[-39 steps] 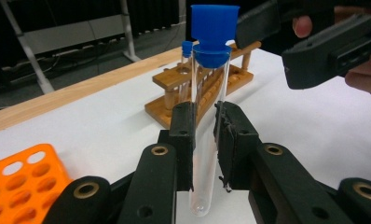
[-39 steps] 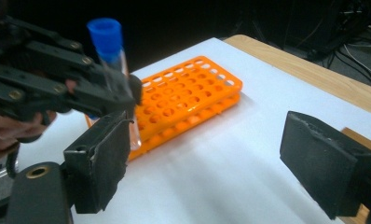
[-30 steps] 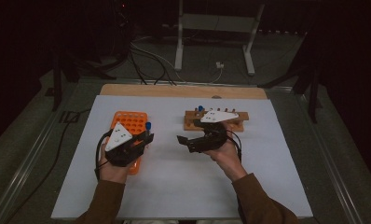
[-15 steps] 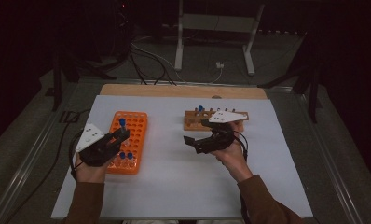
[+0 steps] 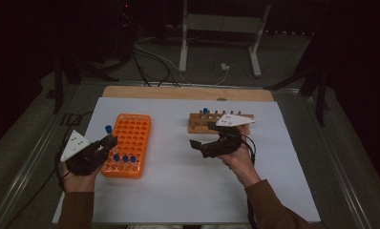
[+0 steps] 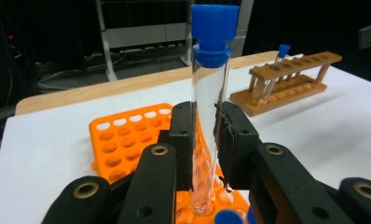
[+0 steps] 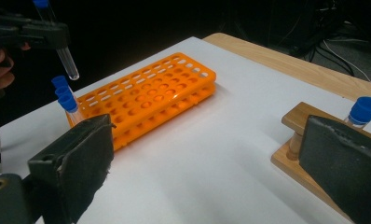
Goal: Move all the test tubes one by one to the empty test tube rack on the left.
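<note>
The left gripper (image 6: 204,140) pinched a blue-capped test tube (image 6: 209,116) upright between its fingers, clear above the orange rack (image 5: 128,143), so a clean handover seemingly called for the right gripper (image 5: 205,145), fingers spread, to close below the cap.

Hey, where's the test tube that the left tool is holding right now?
The blue-capped test tube stands upright between the left tool's jaws, lifted above the near left corner of the orange rack, beside three capped tubes seated there.
</note>
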Available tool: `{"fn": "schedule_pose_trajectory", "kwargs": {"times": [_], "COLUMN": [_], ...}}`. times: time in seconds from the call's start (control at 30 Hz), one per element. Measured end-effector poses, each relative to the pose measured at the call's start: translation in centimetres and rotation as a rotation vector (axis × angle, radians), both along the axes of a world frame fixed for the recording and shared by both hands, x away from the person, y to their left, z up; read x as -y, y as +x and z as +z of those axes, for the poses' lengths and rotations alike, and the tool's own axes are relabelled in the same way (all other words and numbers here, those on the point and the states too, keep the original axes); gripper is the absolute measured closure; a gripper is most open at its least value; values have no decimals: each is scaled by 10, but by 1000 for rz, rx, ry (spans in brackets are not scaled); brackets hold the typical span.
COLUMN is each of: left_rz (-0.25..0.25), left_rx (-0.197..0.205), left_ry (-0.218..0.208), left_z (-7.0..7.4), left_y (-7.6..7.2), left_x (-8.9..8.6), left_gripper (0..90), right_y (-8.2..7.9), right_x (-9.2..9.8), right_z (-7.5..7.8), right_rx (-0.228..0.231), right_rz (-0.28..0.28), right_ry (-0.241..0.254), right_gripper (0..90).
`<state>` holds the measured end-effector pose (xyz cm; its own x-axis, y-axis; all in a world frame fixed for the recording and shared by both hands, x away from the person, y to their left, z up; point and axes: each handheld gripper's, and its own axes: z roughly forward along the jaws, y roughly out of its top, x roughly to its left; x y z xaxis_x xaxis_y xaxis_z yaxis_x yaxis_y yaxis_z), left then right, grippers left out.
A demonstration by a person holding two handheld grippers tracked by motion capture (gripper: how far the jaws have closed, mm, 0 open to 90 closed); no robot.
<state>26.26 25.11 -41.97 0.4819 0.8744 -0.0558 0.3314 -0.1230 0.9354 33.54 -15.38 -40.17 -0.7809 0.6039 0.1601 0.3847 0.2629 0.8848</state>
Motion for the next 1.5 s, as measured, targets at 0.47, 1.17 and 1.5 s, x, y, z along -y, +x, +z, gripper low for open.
{"fn": "schedule_pose_trajectory", "kwargs": {"times": [0.47,1.17,1.5], "left_rz": [25,14,7], "left_rx": [-41,-103,-137], "left_ry": [7,58,103], "left_z": [-35,-61,-68], "left_y": [-8,-17,-20], "left_x": [-11,-10,-10], "left_gripper": [775,774,774], "right_y": [0,-3,-4], "right_x": [11,14,13], "right_z": [-3,-6,-9], "right_rx": [3,5,5], "right_rz": [-25,-19,-6], "right_ry": [9,12,0], "right_gripper": [35,36,38]}}
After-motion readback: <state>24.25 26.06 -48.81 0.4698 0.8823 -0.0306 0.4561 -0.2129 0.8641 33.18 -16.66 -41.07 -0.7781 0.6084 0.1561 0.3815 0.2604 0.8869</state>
